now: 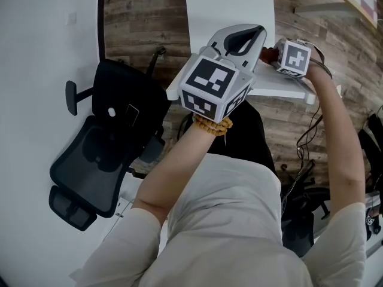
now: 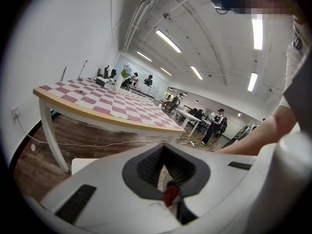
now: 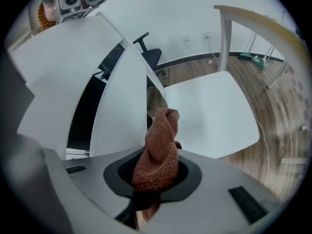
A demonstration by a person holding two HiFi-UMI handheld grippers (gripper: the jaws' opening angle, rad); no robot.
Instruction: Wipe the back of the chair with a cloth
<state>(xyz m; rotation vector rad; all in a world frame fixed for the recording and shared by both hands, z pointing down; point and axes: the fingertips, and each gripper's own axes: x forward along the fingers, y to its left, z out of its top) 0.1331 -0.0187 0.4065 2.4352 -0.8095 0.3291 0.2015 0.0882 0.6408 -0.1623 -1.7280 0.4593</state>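
Right tool [image 3: 155, 175] clamps the brown cloth [image 3: 160, 139]; left tool [image 2: 164, 170] closed.

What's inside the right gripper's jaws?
A brown cloth, bunched up and clamped by the right gripper. Its lower end is hidden down between the jaws.

The black chair [image 1: 99, 160] is standing low on the left beside the wall [image 1: 36, 70]; the white worktop [image 1: 227, 17] is blocking ahead, with wooden floor [image 1: 140, 23] lying open between them.
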